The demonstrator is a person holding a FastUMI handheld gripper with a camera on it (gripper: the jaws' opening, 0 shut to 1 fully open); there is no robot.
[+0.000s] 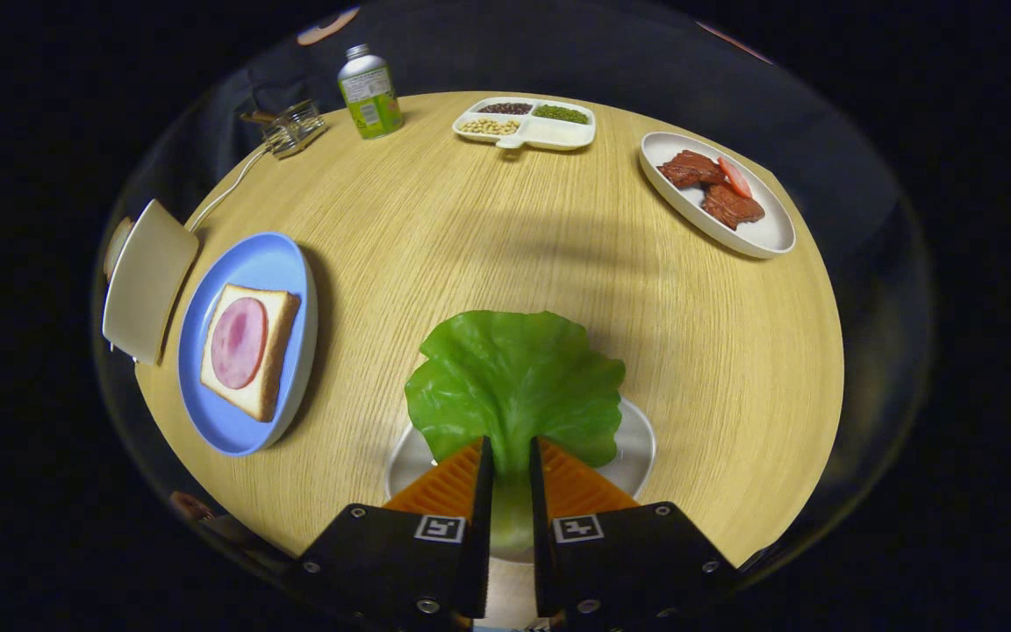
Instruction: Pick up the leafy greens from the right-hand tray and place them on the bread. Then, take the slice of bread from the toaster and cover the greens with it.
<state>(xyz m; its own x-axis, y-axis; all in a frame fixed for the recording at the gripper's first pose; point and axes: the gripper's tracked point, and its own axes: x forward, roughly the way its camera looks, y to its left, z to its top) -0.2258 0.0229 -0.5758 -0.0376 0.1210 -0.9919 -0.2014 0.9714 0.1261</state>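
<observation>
My gripper pinches the pale stem of the broad green lettuce leaf over the round metal tray on the wooden table.

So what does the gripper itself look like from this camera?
The gripper has two blocky black housings with visible screws along their edges. Each housing carries a small square black-and-white marker tag near its inner corner. From each one a flat finger runs forward, backed by a ribbed triangular wedge. The two fingers stand parallel with a narrow gap between them.
</observation>
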